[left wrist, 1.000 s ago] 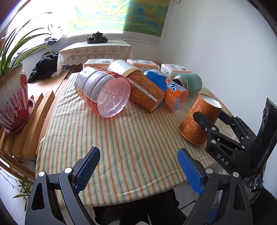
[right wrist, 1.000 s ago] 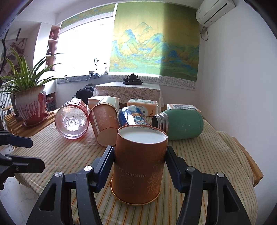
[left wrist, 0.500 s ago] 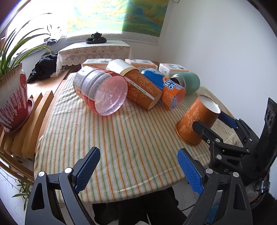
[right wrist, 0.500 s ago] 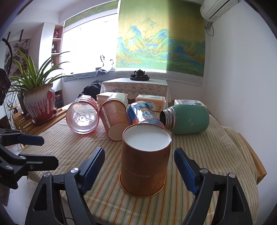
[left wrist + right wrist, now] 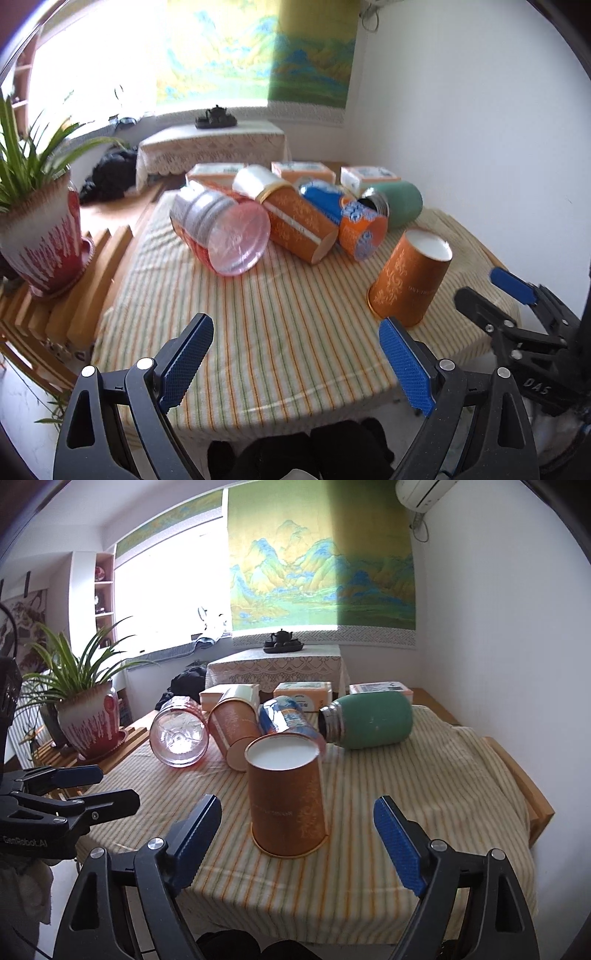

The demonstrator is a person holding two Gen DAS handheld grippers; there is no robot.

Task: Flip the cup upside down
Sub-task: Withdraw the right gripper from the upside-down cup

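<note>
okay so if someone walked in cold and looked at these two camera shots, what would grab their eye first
Probably the orange paper cup, standing mouth-down on the striped tablecloth near the front edge, between the open right gripper fingers but untouched. Behind it lies a row of toppled containers: a clear plastic jar, another orange cup and a green flask.

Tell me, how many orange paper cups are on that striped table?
2. One orange cup stands upside down near the front edge, between the open right claw fingers. The other lies on its side in the back row. None seems hidden.
</note>
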